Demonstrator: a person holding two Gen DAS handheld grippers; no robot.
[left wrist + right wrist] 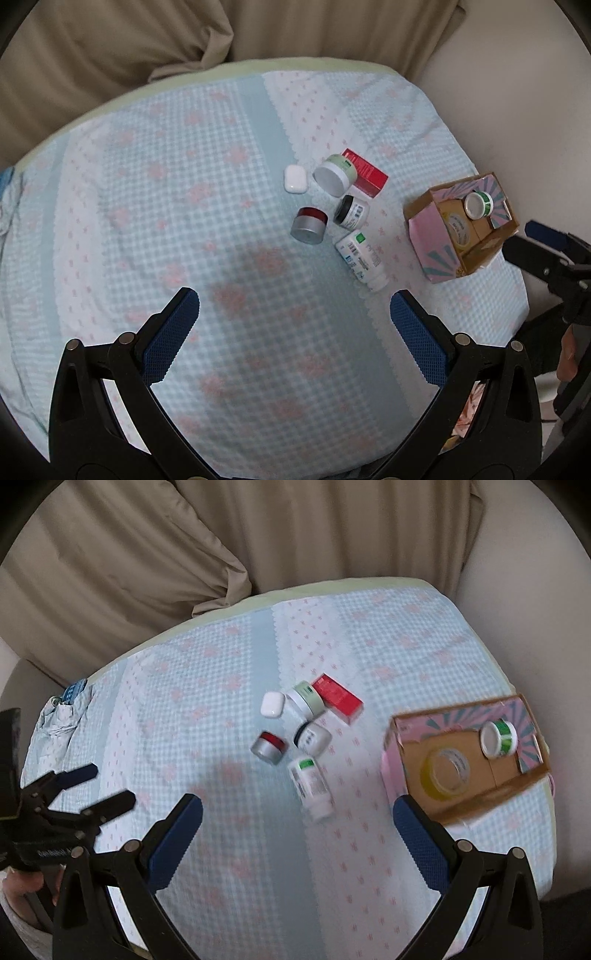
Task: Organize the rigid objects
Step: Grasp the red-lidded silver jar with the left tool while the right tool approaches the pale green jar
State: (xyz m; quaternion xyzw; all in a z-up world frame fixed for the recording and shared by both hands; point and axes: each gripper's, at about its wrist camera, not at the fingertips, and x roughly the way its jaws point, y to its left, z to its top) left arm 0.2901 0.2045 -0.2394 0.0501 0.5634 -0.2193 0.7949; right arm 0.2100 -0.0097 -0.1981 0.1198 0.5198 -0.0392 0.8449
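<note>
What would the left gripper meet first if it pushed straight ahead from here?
Probably bare bedspread: the open left gripper points down at it. The silver-lidded jar and white bottle lie further along, slightly right; depth is unclear.

Bed, bedding and curtain backdrop

A bed is covered with a pale blue checked bedspread (184,192) bearing faded pink floral and bow prints, a plain blue stripe and scalloped white bands running lengthwise. A light green edge (295,62) borders its far end. Behind it hang beige curtains (332,531), gathered into a bunched fold at the left (the folds reach down to the bed's edge). A pale wall (517,92) stands to the right of the bed.
</note>
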